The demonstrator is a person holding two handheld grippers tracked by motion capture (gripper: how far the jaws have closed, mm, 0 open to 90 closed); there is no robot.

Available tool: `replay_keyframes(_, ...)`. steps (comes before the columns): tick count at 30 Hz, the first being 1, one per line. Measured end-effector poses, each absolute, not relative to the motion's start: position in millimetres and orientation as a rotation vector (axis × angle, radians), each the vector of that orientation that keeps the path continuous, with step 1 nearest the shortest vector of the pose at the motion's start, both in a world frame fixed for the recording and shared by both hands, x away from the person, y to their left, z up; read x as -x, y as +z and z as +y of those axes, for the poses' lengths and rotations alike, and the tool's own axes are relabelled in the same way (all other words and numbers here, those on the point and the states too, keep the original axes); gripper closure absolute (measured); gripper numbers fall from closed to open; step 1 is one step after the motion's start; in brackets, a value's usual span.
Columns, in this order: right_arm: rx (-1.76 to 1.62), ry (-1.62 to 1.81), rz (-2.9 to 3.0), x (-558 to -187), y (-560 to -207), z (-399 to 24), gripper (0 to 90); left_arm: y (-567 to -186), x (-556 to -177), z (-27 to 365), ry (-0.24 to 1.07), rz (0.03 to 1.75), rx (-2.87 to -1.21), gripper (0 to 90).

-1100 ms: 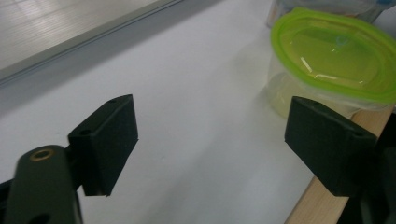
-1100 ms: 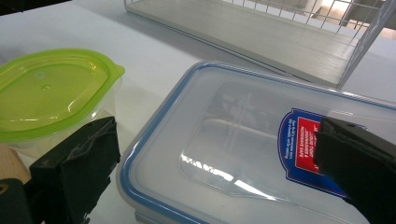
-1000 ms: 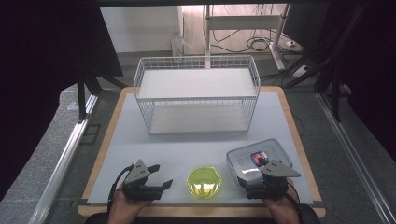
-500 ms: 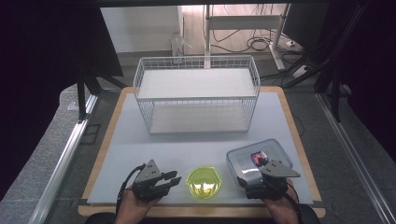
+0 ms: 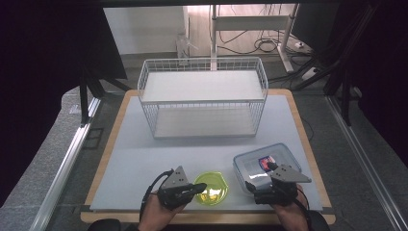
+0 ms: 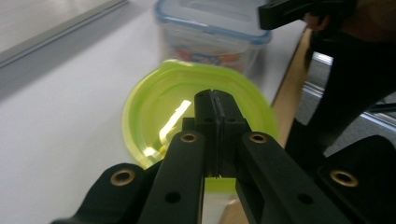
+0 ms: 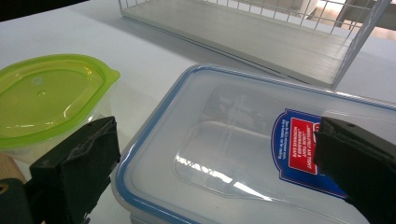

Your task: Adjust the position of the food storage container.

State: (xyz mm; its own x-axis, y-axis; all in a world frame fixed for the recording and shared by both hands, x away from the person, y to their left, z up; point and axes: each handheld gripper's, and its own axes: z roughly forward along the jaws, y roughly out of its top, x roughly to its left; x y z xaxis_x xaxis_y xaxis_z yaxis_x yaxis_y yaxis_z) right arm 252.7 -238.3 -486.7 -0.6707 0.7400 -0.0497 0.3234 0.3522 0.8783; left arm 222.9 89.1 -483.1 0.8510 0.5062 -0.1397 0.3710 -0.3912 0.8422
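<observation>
While the right gripper has kept its place at the near right corner of the table, the left gripper has slid along the near edge toward the green-lidded container and its jaws have just been closing. They now meet pad to pad with nothing between them, their tips hanging over the near side of the green lid. From where I stand that reads as a pinch that caught no lid, or as the jaws being brought together to press or nudge the lid; either way the container is not held and sits on the table at the middle of the near edge.

Beside it, toward the right edge, stands the clear box with the blue-rimmed lid. The right gripper's jaws stand wide, one on each side of that box, not pressing it as far as I can tell.

From the high view, the white wire basket stands at the far side of the table, well apart from both containers. Looking along the left gripper, the seam of the shut pads is plain, which the high view is too small to settle. Looking along the right gripper, the red and blue label on the clear lid and the small tab on the green lid's rim show.
</observation>
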Motion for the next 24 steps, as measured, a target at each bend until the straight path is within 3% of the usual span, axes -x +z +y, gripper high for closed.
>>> replay_keyframes(14,-0.923,1.266,2.186,-253.0,-487.8,-236.9,0.7,-486.3,-209.9,41.3,0.091,0.551,-2.078,89.7)
replay_keyframes(24,-0.92,1.263,2.196,-253.2,-489.1,-236.2,0.8,-495.7,-213.0,38.7,0.04,0.584,-2.08,89.8)
